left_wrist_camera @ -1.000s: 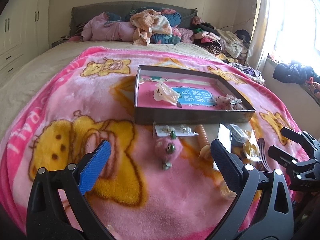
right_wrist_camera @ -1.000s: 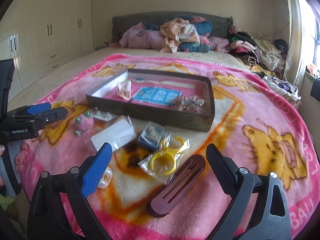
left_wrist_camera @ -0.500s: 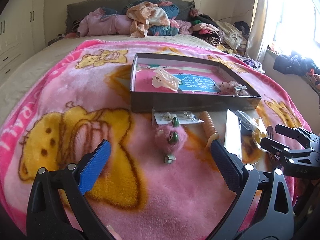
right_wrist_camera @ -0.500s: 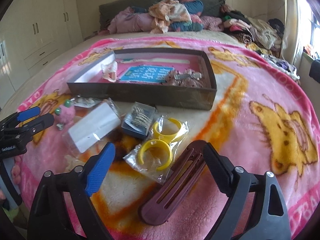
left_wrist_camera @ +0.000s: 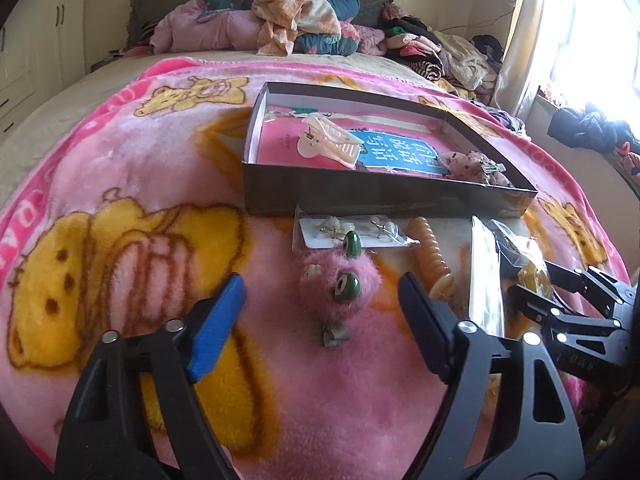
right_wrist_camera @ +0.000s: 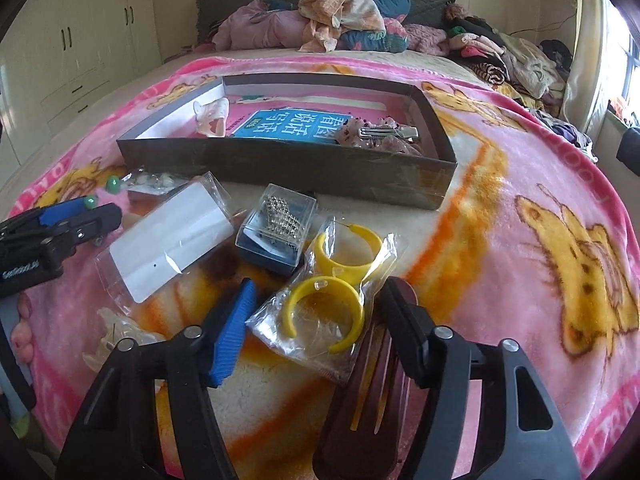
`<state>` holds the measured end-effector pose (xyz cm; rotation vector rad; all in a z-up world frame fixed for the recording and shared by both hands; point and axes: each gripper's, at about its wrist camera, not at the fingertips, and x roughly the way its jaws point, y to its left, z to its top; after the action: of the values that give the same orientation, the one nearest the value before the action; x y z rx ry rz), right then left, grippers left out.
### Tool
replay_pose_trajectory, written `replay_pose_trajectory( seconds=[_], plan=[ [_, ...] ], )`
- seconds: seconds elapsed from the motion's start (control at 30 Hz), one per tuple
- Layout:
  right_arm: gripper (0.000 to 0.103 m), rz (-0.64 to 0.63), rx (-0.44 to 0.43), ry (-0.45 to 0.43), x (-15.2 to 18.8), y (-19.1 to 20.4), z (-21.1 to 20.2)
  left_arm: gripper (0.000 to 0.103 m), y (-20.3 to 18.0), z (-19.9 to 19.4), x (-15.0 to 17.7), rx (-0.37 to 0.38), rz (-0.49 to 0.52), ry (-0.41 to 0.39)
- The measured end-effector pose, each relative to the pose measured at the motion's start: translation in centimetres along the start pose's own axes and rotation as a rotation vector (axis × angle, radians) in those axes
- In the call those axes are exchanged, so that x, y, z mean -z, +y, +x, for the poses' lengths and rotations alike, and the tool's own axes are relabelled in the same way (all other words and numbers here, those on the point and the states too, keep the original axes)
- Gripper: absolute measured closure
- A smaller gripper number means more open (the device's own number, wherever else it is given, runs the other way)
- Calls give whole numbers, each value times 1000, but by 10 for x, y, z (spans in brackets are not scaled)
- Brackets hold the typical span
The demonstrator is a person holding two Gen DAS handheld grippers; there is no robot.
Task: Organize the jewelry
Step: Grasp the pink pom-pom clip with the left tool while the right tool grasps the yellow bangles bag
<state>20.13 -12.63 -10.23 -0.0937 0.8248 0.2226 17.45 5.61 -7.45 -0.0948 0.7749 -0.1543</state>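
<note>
Left tool (left_wrist_camera: 322, 300) partly open, jaws just closing around pink fluffy clip (left_wrist_camera: 340, 280) (untouched). Right tool (right_wrist_camera: 316, 316) half open, closing around bagged yellow earrings (right_wrist_camera: 324, 312), near box (right_wrist_camera: 288, 168) on bed.

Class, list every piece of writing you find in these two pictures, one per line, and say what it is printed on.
"看图说话": blue book cover in the box, upside down.
Pink blanket edge letters: cut off, unreadable.
Left claw body print: too blurred.
Right claw body print: too blurred.
</note>
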Motion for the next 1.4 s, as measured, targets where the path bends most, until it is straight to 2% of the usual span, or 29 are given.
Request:
replay_pose_trajectory(
  seconds=[0.1,0.17,0.2,0.23,0.53,0.9,1.4],
  plan=[
    [49,11,-9,-3,1,-2,-2,50,-2,3,-1,-1,5,8],
    [53,22,-18,-8,2,-5,-4,67,-3,4,0,-5,11,14],
    [60,27,-17,-11,3,-6,-5,72,-3,4,0,-3,13,17],
    [60,38,-26,-13,3,-8,-7,79,-4,3,0,-1,14,21],
    [63,80,-82,-40,5,-17,-25,81,-12,-17,2,29,22,-4],
    [63,101,-75,-110,2,-31,-56,81,-30,-40,-13,73,38,-57],
    [63,83,-73,-168,-17,-43,-70,81,-56,-26,-41,126,67,-77]
  ],
)
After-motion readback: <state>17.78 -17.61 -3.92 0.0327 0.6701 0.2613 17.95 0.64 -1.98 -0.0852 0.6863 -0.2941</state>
